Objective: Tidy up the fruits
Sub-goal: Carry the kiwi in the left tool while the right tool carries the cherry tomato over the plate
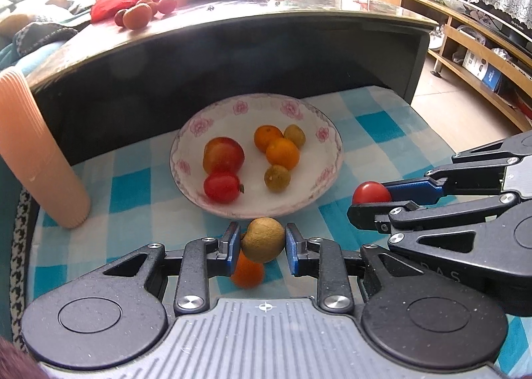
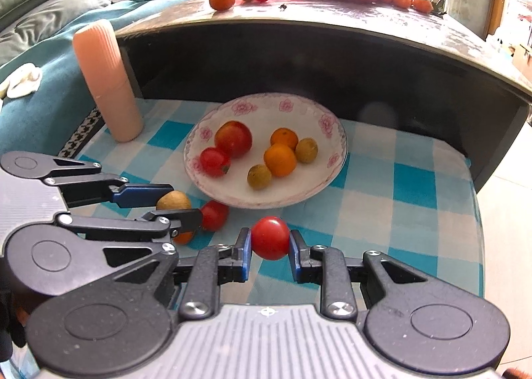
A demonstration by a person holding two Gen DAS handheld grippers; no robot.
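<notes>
Each tool is clenched on a fruit: the left tool (image 1: pixel 262 244) grips a round brownish-green fruit (image 1: pixel 263 239), the right tool (image 2: pixel 270 246) a small glossy red tomato (image 2: pixel 270 238). The white flower-rimmed ceramic plate (image 2: pixel 327 123) lies straight ahead of both on the blue-checked cloth (image 2: pixel 415 186), the left tool's fruit nearly at its near rim, so probably first in.

Your right tongs (image 2: pixel 270 242) pinch a red tomato (image 2: pixel 270 238) above the checked cloth (image 2: pixel 412 186). Your left tongs (image 2: pixel 174 204) grip a brown fruit (image 2: pixel 173 200); beside them lie another tomato (image 2: pixel 214 214) and an orange (image 2: pixel 183 237). Plate (image 2: pixel 309 189) ahead: two tomatoes, two oranges, two brown fruits. Pink cylinder (image 2: pixel 108 79) at left.
</notes>
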